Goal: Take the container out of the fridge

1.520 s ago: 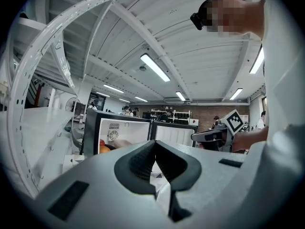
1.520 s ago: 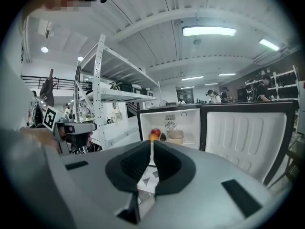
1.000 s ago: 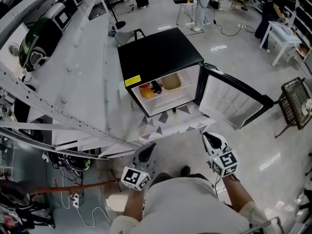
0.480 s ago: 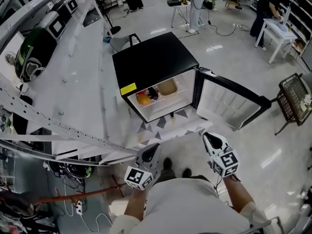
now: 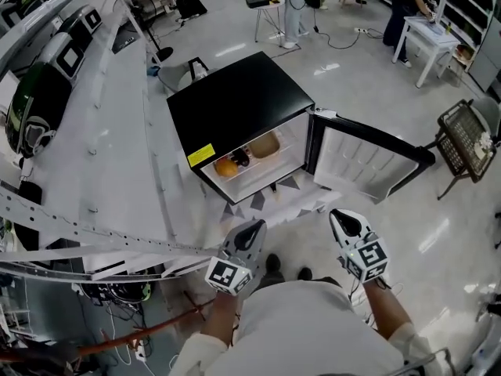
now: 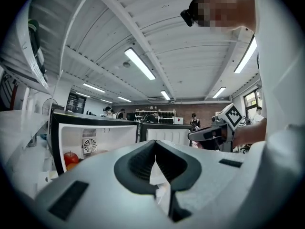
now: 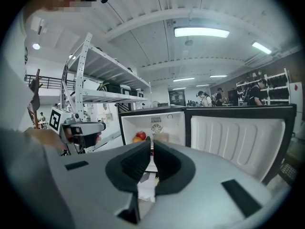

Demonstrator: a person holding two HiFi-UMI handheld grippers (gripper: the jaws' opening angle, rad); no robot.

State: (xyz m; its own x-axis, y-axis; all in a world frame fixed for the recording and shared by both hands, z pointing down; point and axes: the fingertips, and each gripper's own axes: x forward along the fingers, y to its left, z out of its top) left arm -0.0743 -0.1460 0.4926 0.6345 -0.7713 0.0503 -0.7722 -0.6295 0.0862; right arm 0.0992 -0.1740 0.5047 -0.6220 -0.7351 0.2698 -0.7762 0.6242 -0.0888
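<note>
White shirt [image 5: 313, 327]; left hand-held gripper [image 5: 252, 229], right hand-held gripper [image 5: 342, 218] grey, black pads [image 6: 136, 166].

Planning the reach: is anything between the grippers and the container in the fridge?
Nothing visible. The fridge door stands open to the right. The container sits at the shelf's right; the orange fruit and a dark item lie to its left, not in front. The left gripper and the right gripper hang short of the fridge.
</note>
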